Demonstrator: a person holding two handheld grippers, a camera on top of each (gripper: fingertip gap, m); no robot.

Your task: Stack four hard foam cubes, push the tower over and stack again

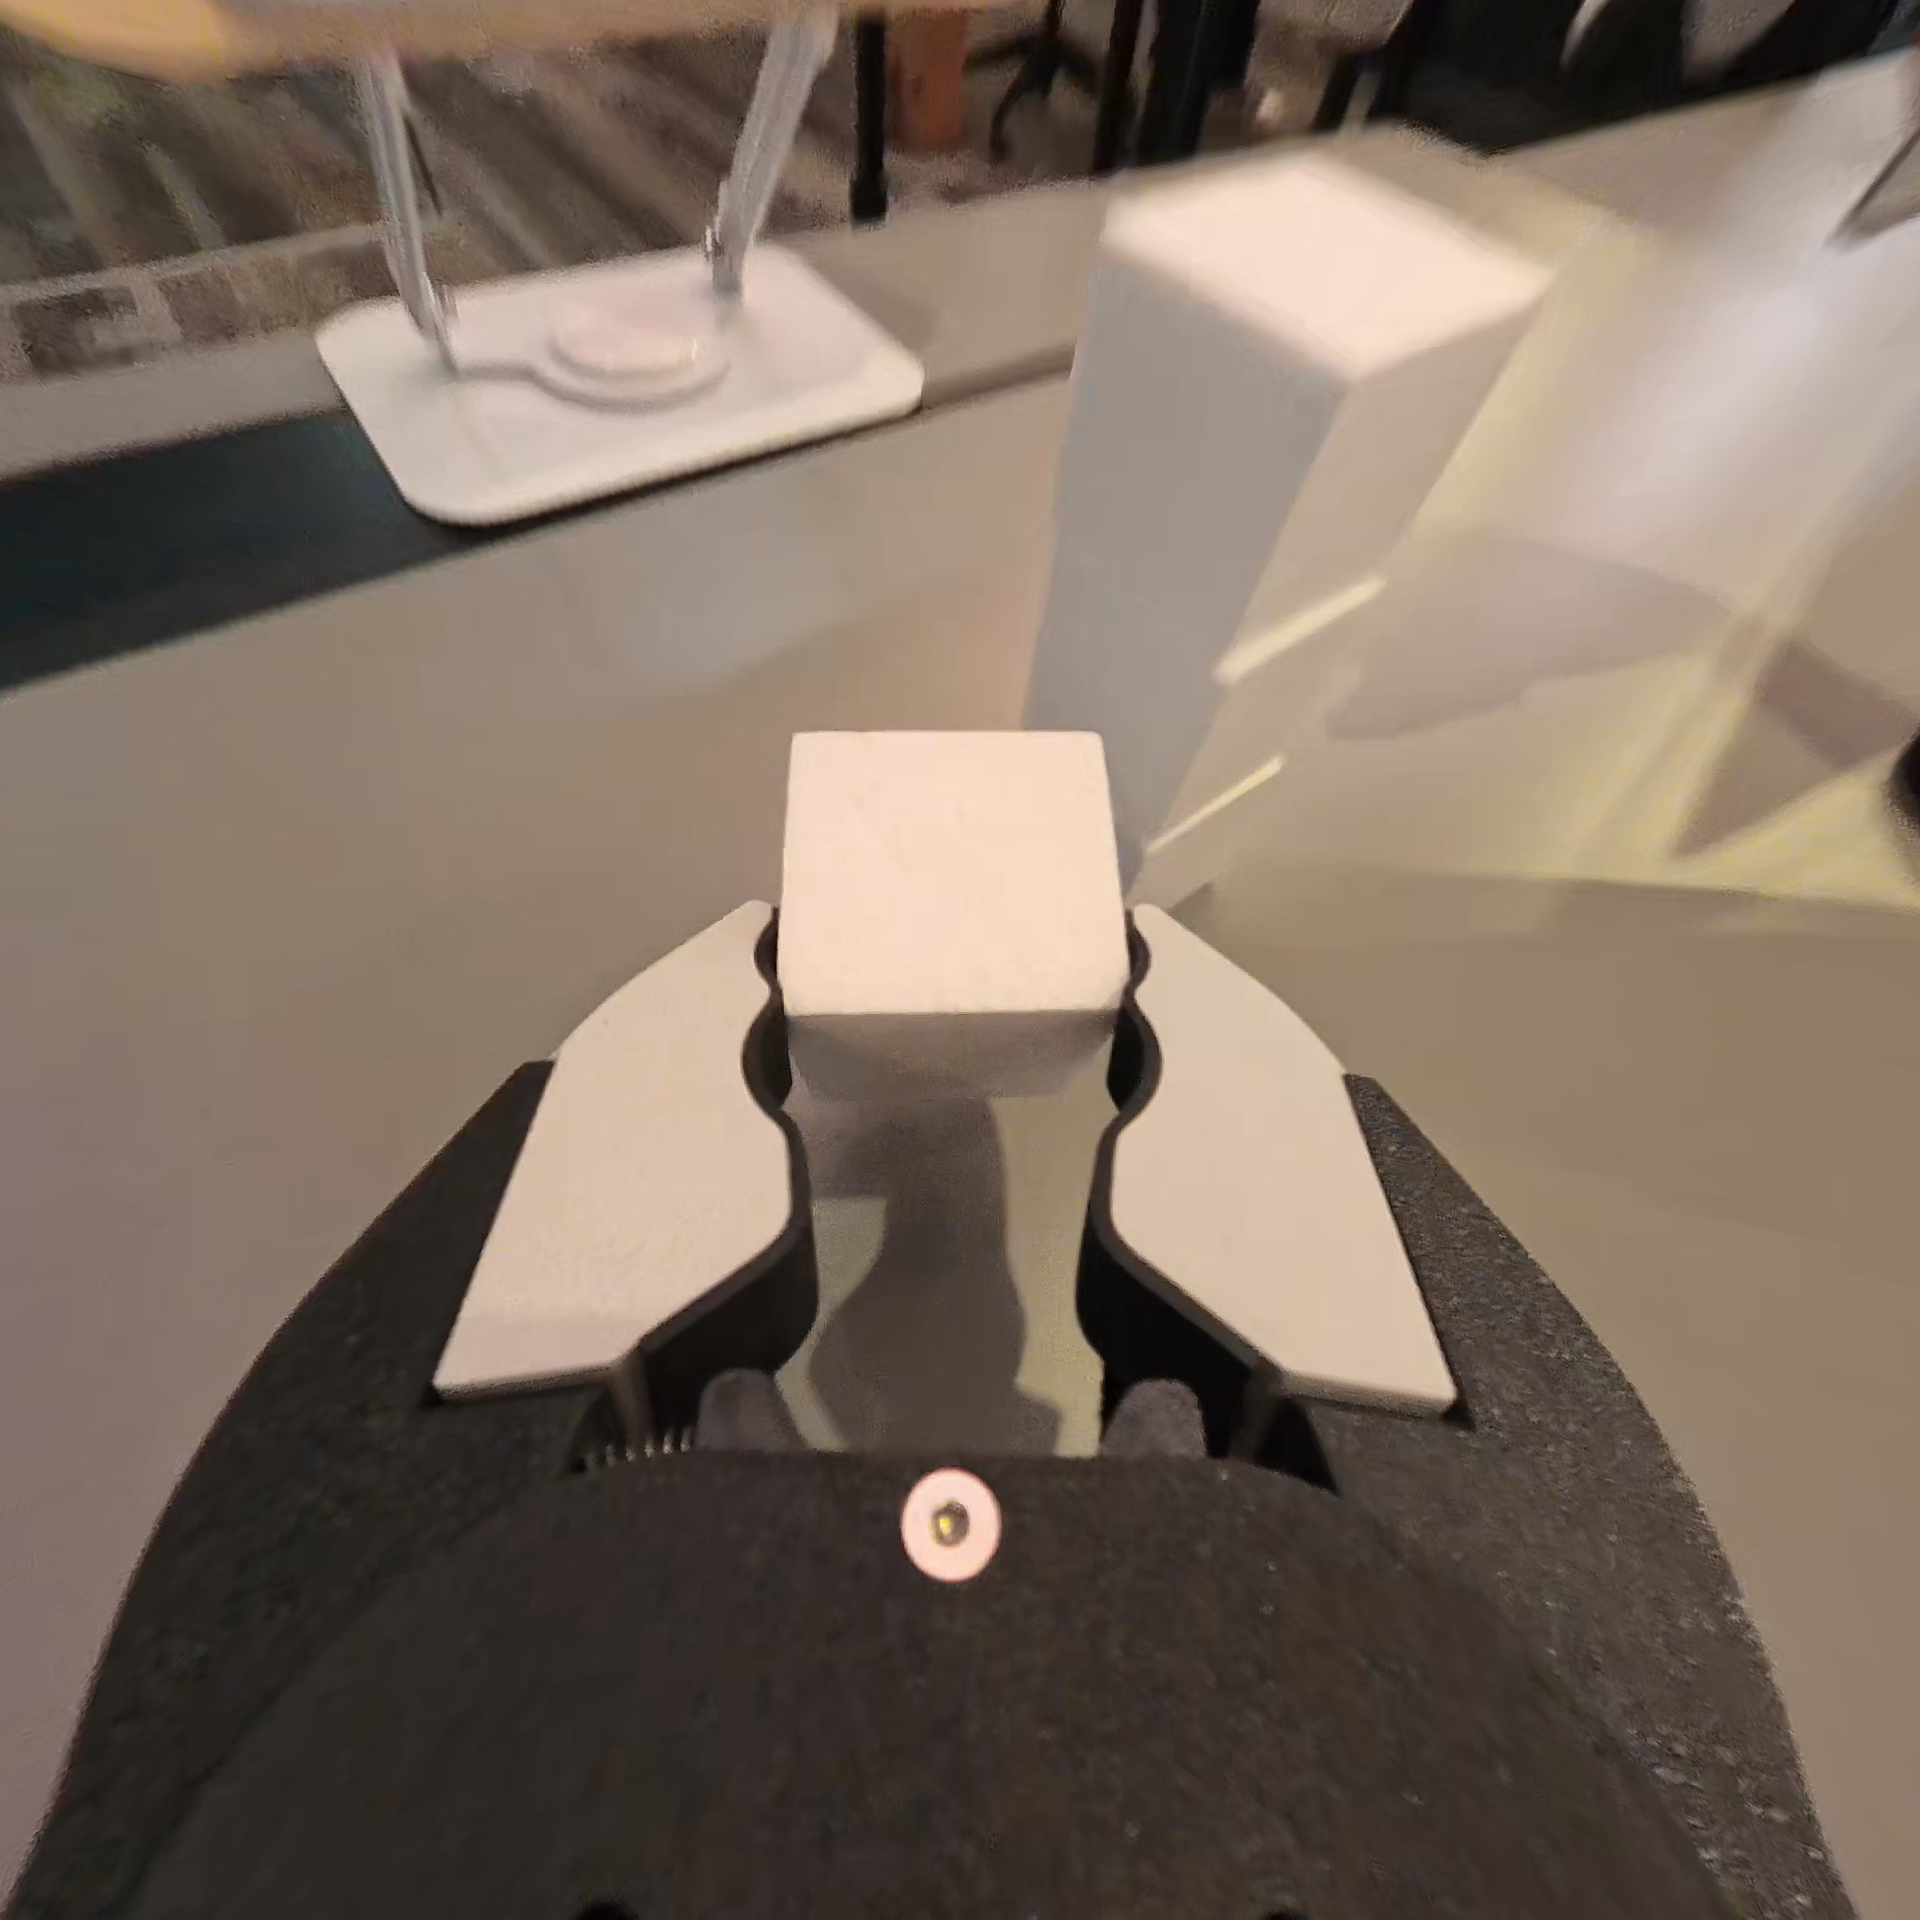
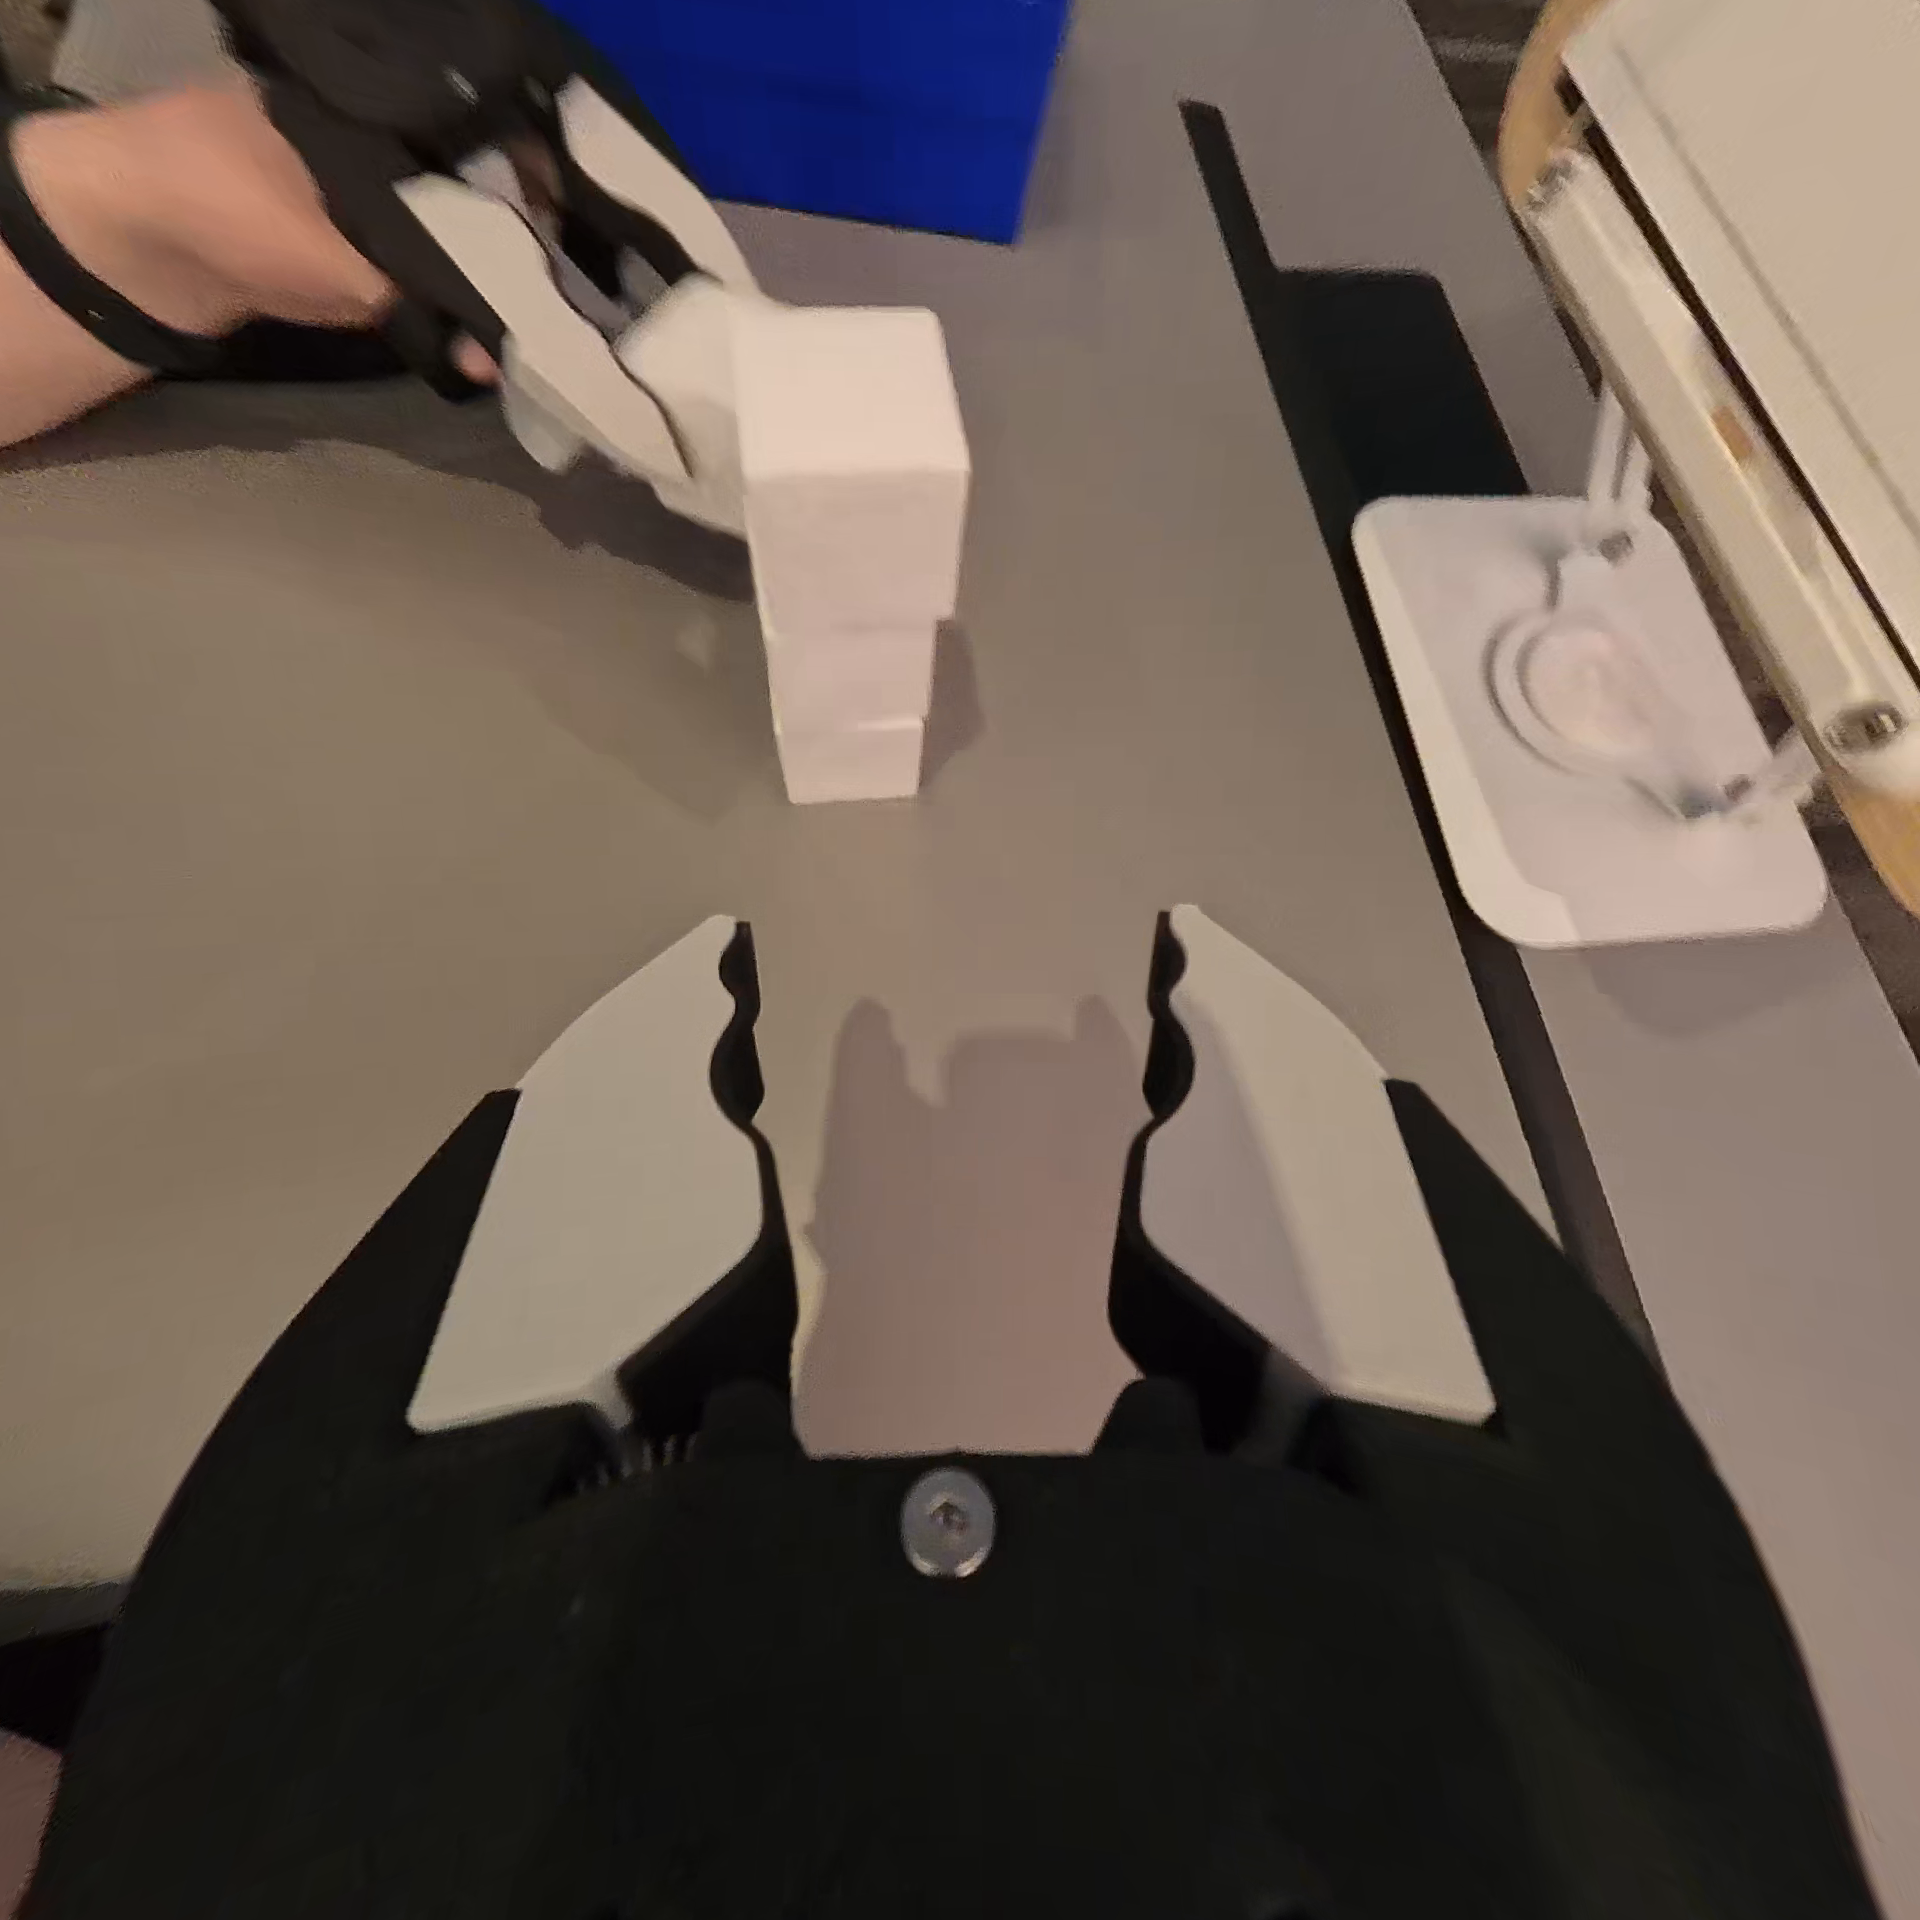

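Observation:
A tower of stacked white foam cubes (image 2: 854,582) stands on the grey table (image 2: 312,748); it shows blurred at the right of the left wrist view (image 1: 1247,488). My left gripper (image 1: 948,935) is shut on another white foam cube (image 1: 945,894). In the right wrist view this gripper (image 2: 686,400) holds its cube (image 2: 681,338) right beside the tower's top, on the left; I cannot tell whether they touch. My right gripper (image 2: 951,935) is open and empty, above the table in front of the tower.
A white stand base (image 2: 1579,717) sits at the right table edge, also seen in the left wrist view (image 1: 613,384). A blue box (image 2: 862,104) stands behind the tower. A black slot (image 2: 1351,364) runs along the table's right. A person's hand (image 2: 156,239) holds the left gripper.

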